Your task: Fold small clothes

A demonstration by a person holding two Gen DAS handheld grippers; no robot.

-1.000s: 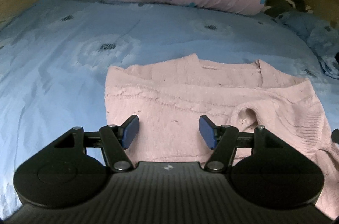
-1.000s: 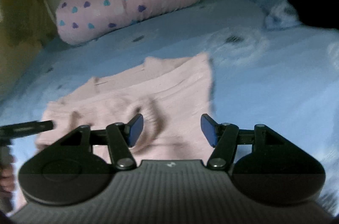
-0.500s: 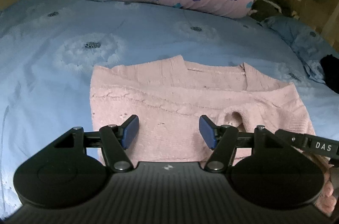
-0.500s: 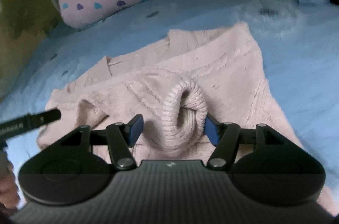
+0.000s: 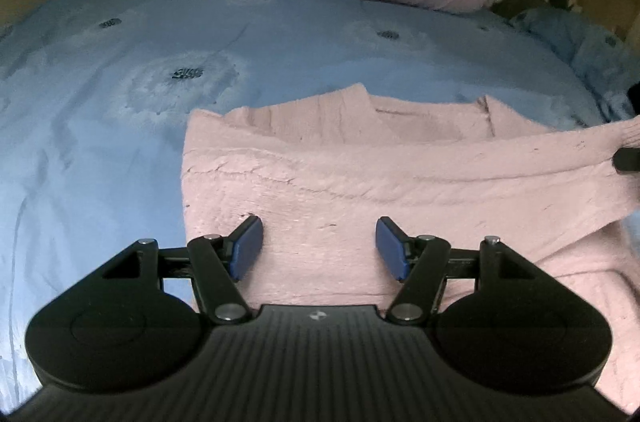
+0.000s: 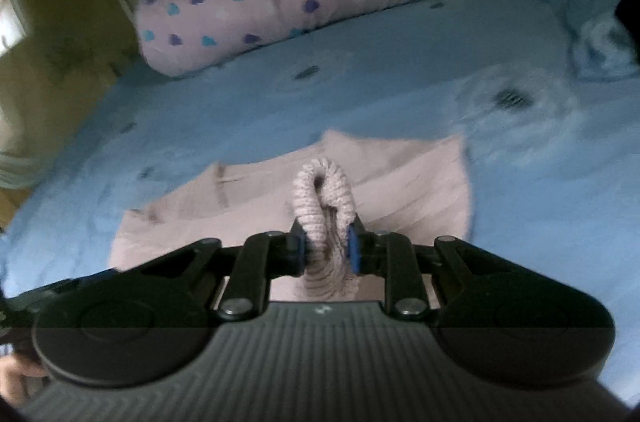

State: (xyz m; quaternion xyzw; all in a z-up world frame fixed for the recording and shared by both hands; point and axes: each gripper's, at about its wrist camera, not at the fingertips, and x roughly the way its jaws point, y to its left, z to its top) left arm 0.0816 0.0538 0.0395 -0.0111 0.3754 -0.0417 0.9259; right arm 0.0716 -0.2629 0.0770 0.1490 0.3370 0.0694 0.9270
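The pink sweater (image 5: 320, 182) lies flat on the blue bed (image 5: 100, 126); soft and floppy, best held at its cuff. The right gripper (image 6: 325, 250) is closing on the ribbed cuff (image 6: 324, 190), at three o'clock of the left gripper (image 5: 319, 248), which gapes empty.

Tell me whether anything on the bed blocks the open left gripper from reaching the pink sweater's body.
Nothing visible does. The left gripper hangs open directly over the pink sweater, with bare knit between its fingers. The right gripper is closing on the sleeve cuff, off to the side.
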